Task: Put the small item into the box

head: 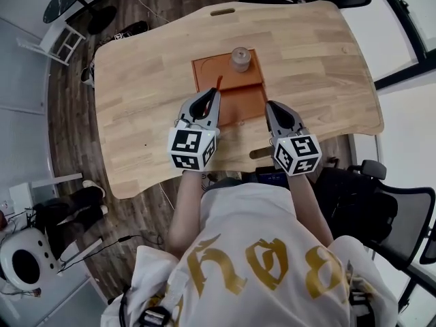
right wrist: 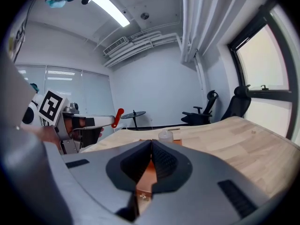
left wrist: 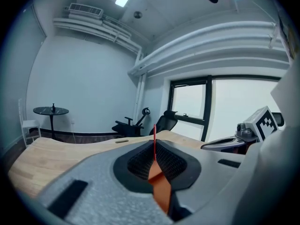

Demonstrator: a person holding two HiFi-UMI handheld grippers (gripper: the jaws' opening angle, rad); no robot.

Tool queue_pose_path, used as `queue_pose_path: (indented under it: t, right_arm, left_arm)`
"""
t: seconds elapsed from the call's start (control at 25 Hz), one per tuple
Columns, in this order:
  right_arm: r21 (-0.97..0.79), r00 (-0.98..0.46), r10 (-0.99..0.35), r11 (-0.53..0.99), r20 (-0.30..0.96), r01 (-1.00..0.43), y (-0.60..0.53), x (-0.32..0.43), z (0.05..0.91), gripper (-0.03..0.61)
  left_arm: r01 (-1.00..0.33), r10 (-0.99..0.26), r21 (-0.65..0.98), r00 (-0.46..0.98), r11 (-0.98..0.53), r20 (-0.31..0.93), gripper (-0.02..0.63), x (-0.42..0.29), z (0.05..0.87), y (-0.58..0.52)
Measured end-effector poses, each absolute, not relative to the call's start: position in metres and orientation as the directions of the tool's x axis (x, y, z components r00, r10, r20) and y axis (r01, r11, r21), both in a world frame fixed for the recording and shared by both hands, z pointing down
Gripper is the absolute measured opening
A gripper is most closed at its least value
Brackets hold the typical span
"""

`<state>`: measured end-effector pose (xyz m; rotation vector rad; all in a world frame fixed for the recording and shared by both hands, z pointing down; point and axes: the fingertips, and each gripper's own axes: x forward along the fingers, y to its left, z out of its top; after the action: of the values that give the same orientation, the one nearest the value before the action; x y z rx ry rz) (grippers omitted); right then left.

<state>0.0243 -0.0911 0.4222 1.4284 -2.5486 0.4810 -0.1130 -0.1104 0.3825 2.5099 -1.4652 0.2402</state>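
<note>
An orange-brown open box point(head: 212, 69) lies in the middle of the wooden table, with a small clear bottle point(head: 240, 58) standing in its far half. My left gripper point(head: 216, 91) hangs over the box's near-left part, shut on a thin red item point(head: 219, 82) that pokes out past its tips. In the left gripper view the red item point(left wrist: 154, 142) stands up between the closed jaws, with the box point(left wrist: 161, 187) below. My right gripper point(head: 268, 105) is at the box's right front edge, shut and empty. The right gripper view shows the bottle point(right wrist: 165, 135), the box point(right wrist: 146, 176) and the red item point(right wrist: 117, 117).
The table point(head: 150, 80) has a handle slot point(head: 223, 11) at its far edge. Office chairs stand beyond the table's far side and to my right point(head: 381, 203). A small round black table point(right wrist: 133, 114) stands off to the left.
</note>
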Motion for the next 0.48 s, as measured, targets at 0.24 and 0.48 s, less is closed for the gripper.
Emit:
queue_pose_path:
  t: [0.24,0.48]
  right_arm:
    - [-0.181,-0.520,-0.808,0.488,0.276,-0.854,-0.089,0.029,0.409,0.012]
    - [-0.184,-0.537,-0.806,0.505,0.248,-0.843,-0.089,0.027,0.402,0.012]
  left_arm:
    - [-0.869,-0.836,0.095,0.493,-0.486,0.242,0.018,-0.108,0.375,-0.106]
    - [-0.874,-0.847,0.081,0.484,-0.479,0.221,0.018,-0.108,0.366,-0.103]
